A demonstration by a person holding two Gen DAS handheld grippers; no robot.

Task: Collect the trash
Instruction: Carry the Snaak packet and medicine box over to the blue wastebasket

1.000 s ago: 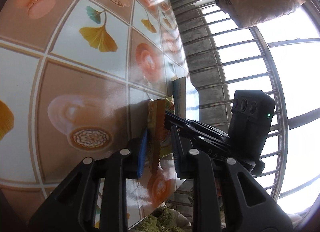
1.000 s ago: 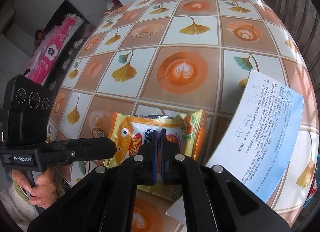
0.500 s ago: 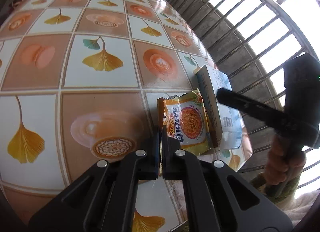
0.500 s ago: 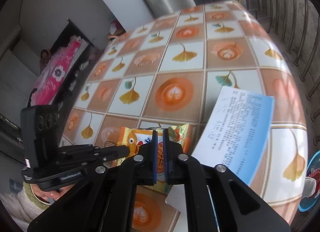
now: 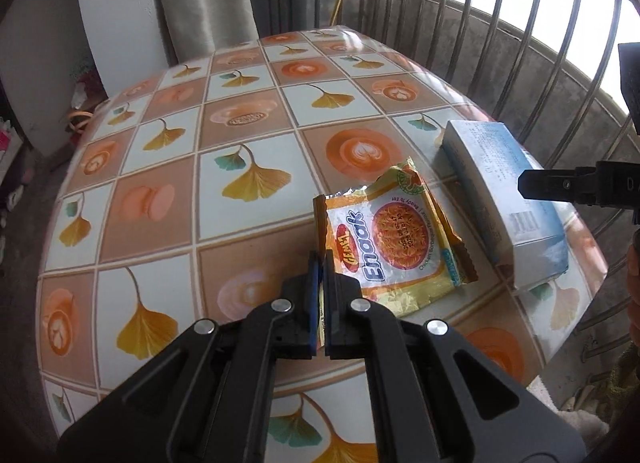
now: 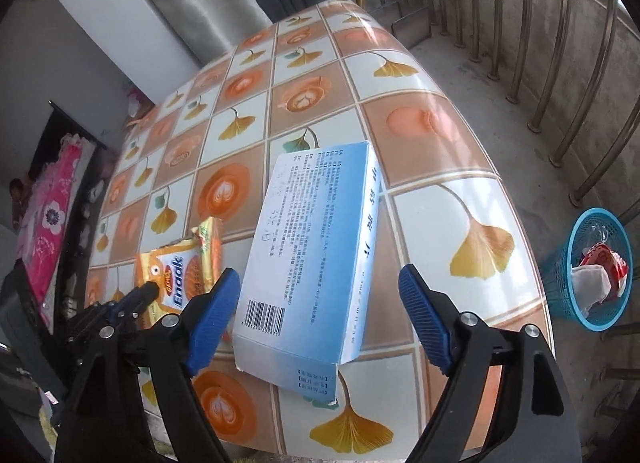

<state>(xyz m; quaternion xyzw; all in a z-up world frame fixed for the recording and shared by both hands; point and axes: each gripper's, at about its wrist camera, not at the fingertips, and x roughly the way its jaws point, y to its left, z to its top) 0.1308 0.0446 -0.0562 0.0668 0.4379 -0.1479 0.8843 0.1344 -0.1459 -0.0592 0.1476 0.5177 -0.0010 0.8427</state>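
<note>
So here's the setup: a counter (image 5: 248, 135) covered in a glossy cloth with ginkgo leaves and latte cups printed in squares, sitting next to a metal railing (image 6: 560, 63).

The left gripper (image 5: 319, 263) is clamped down on the near corner of a yellow Enaak snack wrapper (image 5: 400, 235). Its blue pads are pinched together with the wrapper's edge sandwiched between them, and the rest of the packet fans out over the counter toward the right. In the right wrist view you can see that same wrapper (image 6: 180, 267) off to the left, with the tip of the other tool sitting on it.

The right gripper (image 6: 320, 291) is a different story. Its jaws are opening and already stand wide, one blue pad on each side of a light blue and white carton (image 6: 316, 231) with small print and a barcode. The pads aren't pressing on it, and there's a clear gap on the right-hand side. The box lies flat near the counter's edge, just beside the wrapper, and its end flap hangs open at the near end. From the left wrist view the same box (image 5: 504, 191) sits to the right of the wrapper.

Down on the concrete floor, off the right side of the counter, there's a small teal mesh bin (image 6: 576, 295) with some red and white rubbish already in it.
</note>
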